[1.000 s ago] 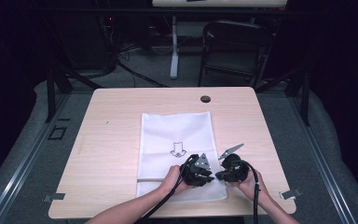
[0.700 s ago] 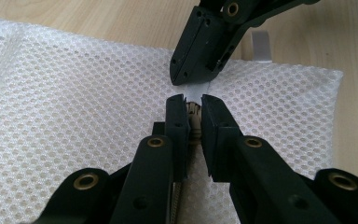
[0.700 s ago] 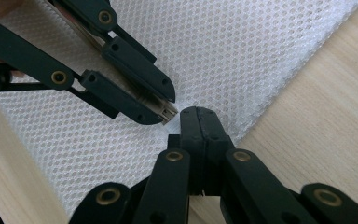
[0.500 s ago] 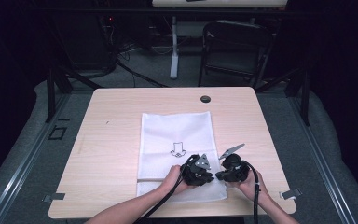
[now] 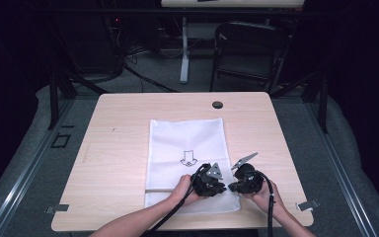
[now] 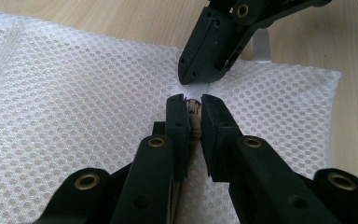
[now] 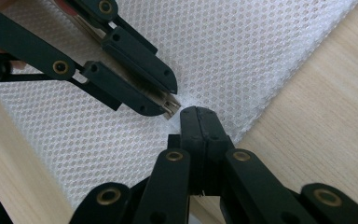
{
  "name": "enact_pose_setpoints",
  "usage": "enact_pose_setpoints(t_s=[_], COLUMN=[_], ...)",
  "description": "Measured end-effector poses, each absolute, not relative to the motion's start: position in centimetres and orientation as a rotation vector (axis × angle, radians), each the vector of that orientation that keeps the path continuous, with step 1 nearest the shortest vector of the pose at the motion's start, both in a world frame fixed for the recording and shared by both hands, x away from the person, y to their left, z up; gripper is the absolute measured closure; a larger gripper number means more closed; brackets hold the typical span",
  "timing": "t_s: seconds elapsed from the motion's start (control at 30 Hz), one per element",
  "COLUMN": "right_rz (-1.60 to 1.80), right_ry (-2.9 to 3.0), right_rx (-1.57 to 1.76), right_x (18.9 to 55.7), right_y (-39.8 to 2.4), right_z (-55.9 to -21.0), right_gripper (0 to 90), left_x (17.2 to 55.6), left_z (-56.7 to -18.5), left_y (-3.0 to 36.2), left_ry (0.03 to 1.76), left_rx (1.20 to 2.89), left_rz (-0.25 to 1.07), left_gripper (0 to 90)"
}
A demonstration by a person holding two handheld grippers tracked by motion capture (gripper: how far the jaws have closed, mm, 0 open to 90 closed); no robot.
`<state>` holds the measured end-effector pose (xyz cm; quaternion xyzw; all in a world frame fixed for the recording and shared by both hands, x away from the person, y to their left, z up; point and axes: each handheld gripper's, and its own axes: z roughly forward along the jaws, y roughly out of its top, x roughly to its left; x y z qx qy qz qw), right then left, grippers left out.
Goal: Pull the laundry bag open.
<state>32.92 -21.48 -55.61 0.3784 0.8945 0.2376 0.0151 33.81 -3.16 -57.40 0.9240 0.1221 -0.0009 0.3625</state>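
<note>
Closing since a second ago, left tool and right tool both pinch the flat mesh bag.

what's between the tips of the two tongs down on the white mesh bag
Just a small raised pinch of the white mesh bag. In the left gripper view the left tongs and right tongs nearly meet over it.
</note>
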Motion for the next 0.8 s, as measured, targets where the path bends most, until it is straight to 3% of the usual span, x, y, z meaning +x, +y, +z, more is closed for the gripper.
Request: enact_pose_setpoints(t_s=[0.8], right_rz=[0.749], right_ry=[2.79], right_rx=[1.185], right_x=[32.99], right_y=[-21.6], right_z=[-55.65], right_gripper=[90.0], left_x=[33.83], left_z=[-56.93], left_y=[-2.33], left_ry=[0.296], left_rx=[2.409], left_rz=[-0.006], left_gripper=[82.4])
